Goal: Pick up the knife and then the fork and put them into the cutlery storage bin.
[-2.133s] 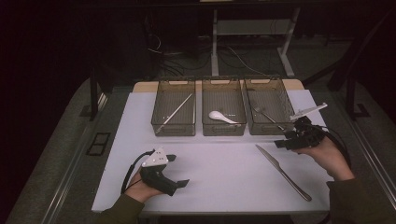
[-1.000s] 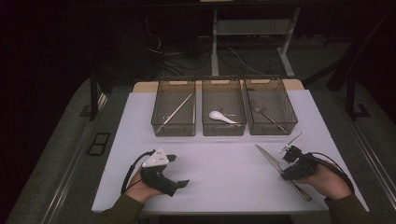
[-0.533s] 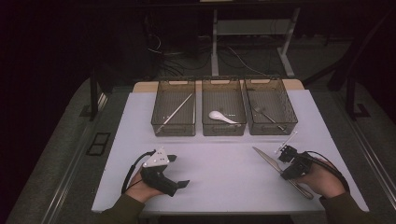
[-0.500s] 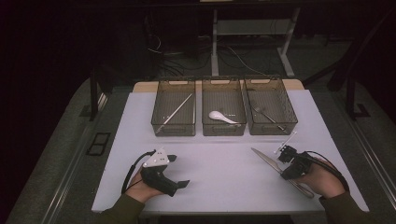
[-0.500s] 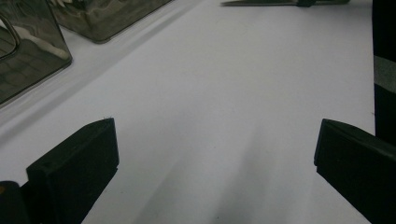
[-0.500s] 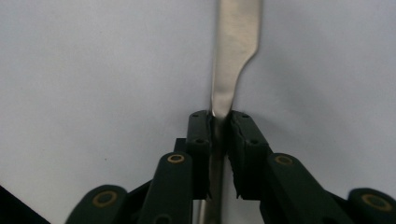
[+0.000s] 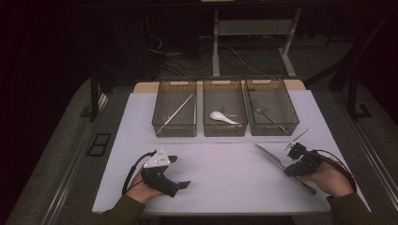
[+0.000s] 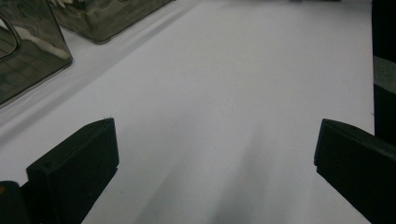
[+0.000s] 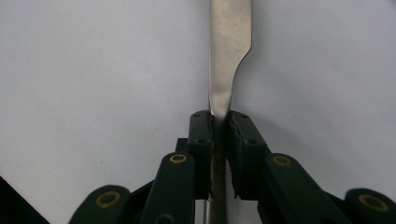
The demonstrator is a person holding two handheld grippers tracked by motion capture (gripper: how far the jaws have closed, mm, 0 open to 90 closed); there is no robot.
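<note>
A metal table knife lies slantwise on the white mat at the front right. My right gripper is shut on it near the join of blade and handle. Its jaws have just been closing with the knife between them. In the right gripper view the pads pinch the narrow neck of the knife, and the blade runs away from the right gripper. My left gripper rests at the front left, open, with nothing between its jaws. Bare mat lies ahead of the left gripper.
Three clear bins stand in a row at the back of the mat. The left bin holds a thin stick, the middle bin a white spoon, the right bin a fork. A bin corner lies ahead-left of the left gripper.
The right hand came from beside the right bin toward the front of the mat, settled over the knife and shut its jaws on it. The left hand kept still.
</note>
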